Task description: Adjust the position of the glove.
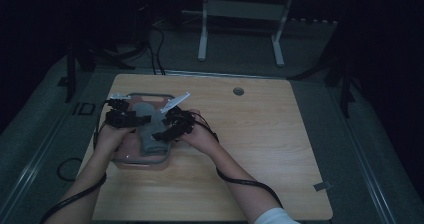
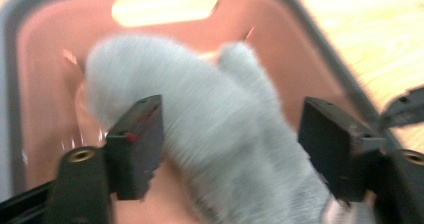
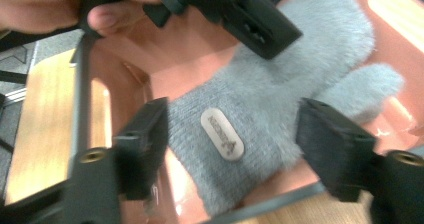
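A grey fuzzy mitten (image 1: 148, 129) lies flat inside a pink plastic bin (image 1: 131, 160) with a grey rim, which sits at the left side of the wooden table (image 1: 260, 134). In the high view both grippers hang over the bin: the left gripper (image 1: 134, 120) above the mitten's left edge, the right gripper (image 1: 161, 134) above its right edge, the two close together.

In the left gripper view the left gripper (image 2: 230, 149) has its jaws spread wide, one on either side of the mitten (image 2: 210, 134), whose thumb points toward the far wall of the bin (image 2: 45, 39) with its handle slot. The picture is blurred, so I cannot tell whether the jaws touch the fabric.

In the right gripper view the right gripper (image 3: 232, 144) is also spread, straddling the cuff of the mitten (image 3: 280, 99) where a small oval label (image 3: 222, 133) is sewn on. The left gripper's black jaw rests over the mitten farther off, with the person's left hand (image 3: 60, 6) behind it, and the bin (image 3: 180, 39) lies underneath.
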Action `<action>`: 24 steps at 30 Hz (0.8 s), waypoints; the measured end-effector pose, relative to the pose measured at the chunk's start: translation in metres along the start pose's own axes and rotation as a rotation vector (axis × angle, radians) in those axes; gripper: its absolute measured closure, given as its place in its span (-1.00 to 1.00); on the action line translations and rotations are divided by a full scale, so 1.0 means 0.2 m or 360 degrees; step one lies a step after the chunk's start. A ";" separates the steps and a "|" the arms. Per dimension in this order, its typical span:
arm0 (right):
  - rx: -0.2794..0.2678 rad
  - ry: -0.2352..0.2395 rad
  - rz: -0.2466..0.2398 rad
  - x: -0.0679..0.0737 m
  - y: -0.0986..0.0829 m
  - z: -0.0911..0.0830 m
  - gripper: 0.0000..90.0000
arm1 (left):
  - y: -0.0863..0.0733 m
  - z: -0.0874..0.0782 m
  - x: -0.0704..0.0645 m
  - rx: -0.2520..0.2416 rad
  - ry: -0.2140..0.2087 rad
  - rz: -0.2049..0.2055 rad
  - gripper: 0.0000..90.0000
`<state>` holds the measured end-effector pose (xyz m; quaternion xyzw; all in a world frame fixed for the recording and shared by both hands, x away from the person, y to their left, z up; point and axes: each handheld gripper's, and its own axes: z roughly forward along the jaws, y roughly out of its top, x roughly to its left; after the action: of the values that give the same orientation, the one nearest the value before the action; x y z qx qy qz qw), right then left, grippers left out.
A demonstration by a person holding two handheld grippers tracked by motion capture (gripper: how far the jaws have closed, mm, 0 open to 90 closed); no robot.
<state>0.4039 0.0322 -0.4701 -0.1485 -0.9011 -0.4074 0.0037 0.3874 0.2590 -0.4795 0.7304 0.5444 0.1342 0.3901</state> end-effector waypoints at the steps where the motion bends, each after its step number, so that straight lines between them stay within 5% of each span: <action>1: -0.0015 0.0022 0.0000 0.00 0.00 -0.01 -0.47 | 0.00 -0.02 -0.01 -0.0042 0.0019 0.0011 -0.50; 8: -0.0059 0.0111 -0.0111 0.04 -0.06 -0.08 -0.60 | -0.06 -0.15 -0.08 -0.0177 -0.0038 0.0133 -0.68; 14: -0.0083 0.0140 -0.0124 0.06 -0.11 -0.13 -0.61 | -0.15 -0.25 -0.21 -0.0220 -0.0185 0.0289 -0.68; 24: -0.0122 0.0142 -0.0162 0.10 -0.19 -0.24 -0.61 | -0.25 -0.37 -0.41 -0.0339 -0.0394 0.0390 -0.68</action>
<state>0.3698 -0.0214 -0.4645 -0.0842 -0.8901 -0.4476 0.0173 0.2771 0.2218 -0.4484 0.7567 0.3821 0.1465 0.5099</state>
